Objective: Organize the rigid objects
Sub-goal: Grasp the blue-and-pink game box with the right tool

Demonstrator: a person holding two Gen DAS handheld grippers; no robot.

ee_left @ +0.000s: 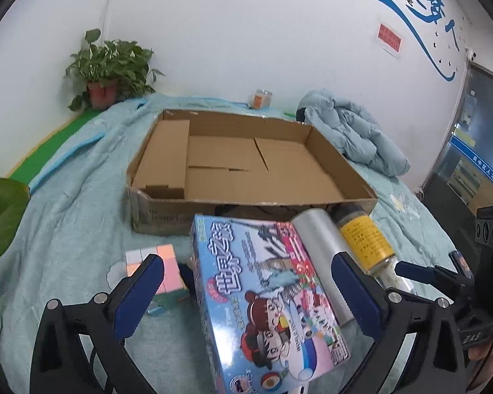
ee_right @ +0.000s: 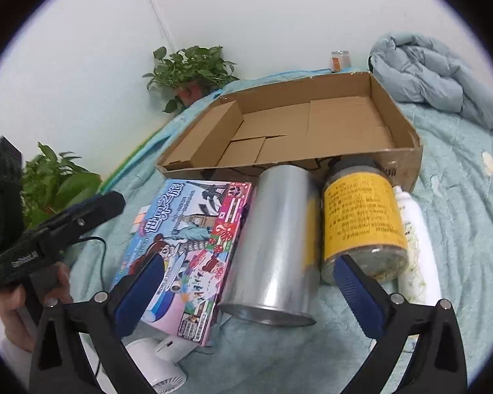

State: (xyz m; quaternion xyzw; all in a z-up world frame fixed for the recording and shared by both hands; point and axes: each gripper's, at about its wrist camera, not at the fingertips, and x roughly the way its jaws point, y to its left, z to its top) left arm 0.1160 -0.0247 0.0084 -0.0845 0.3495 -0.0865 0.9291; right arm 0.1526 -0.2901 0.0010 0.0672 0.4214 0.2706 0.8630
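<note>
Now both tongs wide, nothing held. Left gripper [ee_left: 246,282] straddles game box [ee_left: 266,298], just before cardboard tray [ee_left: 256,202]; right gripper [ee_right: 249,275] faces silver can [ee_right: 276,246] beside it. Advice: centre pads on box long edges, squeeze squarely, lift clear over tray wall.

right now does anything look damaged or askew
The box has a torn, crumpled near-left corner and ragged rim. The game box lies tilted, propped on a white fan. The can and jar lie on their sides. Nothing has spilled.
</note>
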